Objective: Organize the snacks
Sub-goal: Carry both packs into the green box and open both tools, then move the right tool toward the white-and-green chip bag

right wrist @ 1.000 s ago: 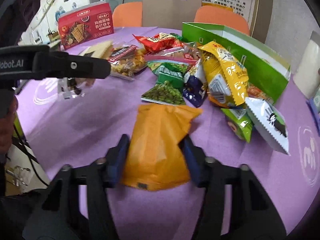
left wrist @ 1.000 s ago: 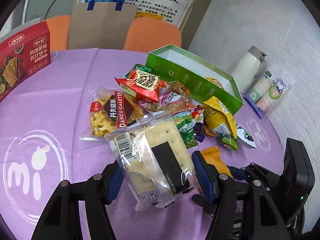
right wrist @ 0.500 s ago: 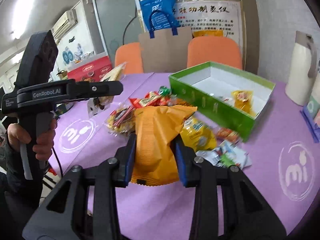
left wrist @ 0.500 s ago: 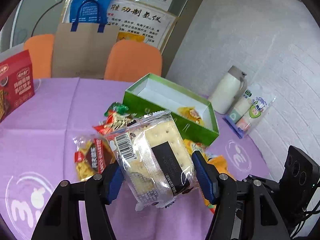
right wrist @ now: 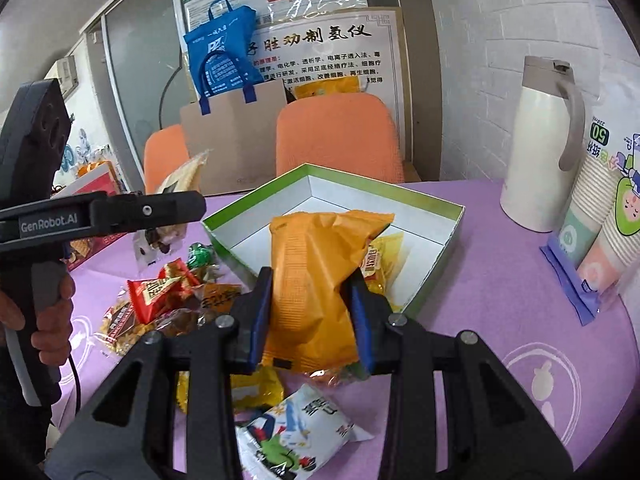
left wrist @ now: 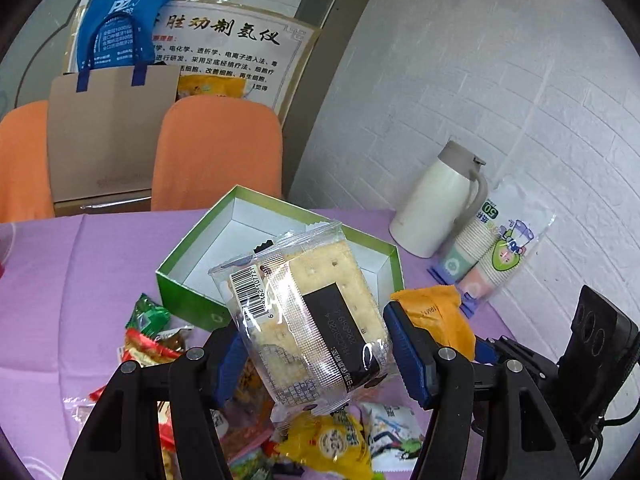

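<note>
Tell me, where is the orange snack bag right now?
In the right wrist view, the orange snack bag is pinched in the right gripper, held up just in front of the green box.

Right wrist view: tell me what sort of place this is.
Probably an office or clinic meeting room, not a home: a framed Chinese notice board on the wall, orange chairs at a logo-printed purple tablecloth, plus a sleeve of paper cups.

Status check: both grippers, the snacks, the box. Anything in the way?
Left gripper shut on cracker pack. Right gripper shut on orange bag. Both held up before green box, open, one yellow packet inside. No obstruction visible.
</note>
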